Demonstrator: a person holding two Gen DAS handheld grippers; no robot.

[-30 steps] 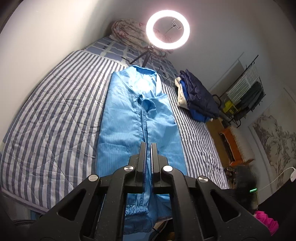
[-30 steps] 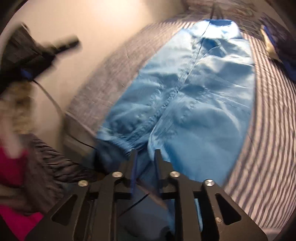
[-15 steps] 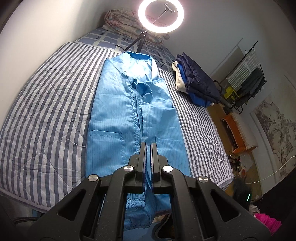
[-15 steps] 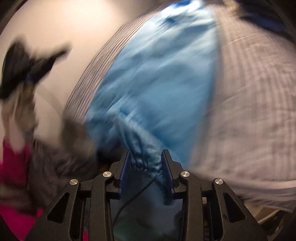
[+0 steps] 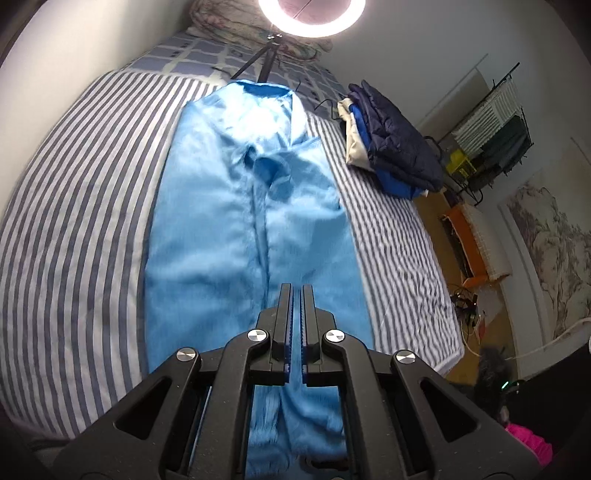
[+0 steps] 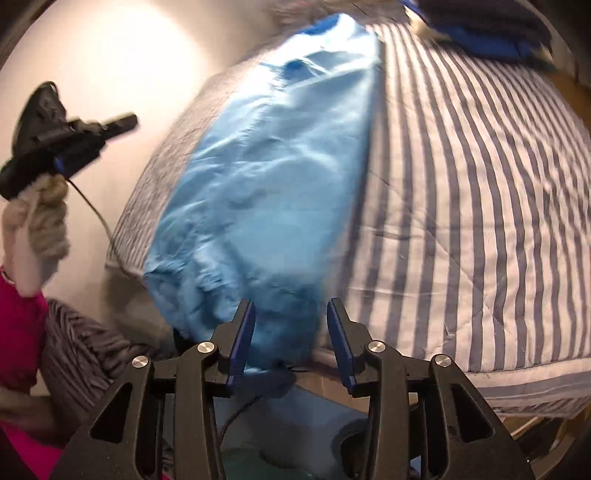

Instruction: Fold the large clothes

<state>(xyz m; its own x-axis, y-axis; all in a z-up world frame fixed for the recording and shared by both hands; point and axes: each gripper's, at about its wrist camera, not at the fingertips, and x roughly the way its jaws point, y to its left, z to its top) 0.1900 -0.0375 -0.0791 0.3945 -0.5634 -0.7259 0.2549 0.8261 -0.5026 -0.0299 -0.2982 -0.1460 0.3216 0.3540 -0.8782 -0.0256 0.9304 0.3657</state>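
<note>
A long light-blue garment [image 5: 240,229] lies stretched lengthwise on the striped bed [image 5: 74,221], collar at the far end. Its lower end hangs over the near edge. My left gripper [image 5: 296,288] hovers over that lower part, shut, with nothing in it. In the right wrist view the garment [image 6: 266,192] runs up the left side of the bed [image 6: 461,221]. My right gripper [image 6: 291,306] is at the hem by the bed's foot and its jaws are opening. The cloth shows between them, but the pads stand off it. The left gripper [image 6: 123,122] is at the far left, in a person's hand.
A ring light [image 5: 312,14] on a tripod stands at the head of the bed. A pile of folded dark-blue clothes [image 5: 395,155] lies on the bed's right side. A drying rack [image 5: 495,122] and an orange stool [image 5: 469,243] stand beyond. A pink sleeve [image 6: 18,332] is at my left.
The left gripper has moved forward over the garment and tipped down, still shut. The right gripper's jaws have spread wider, and its view has swung right along the foot of the bed.
</note>
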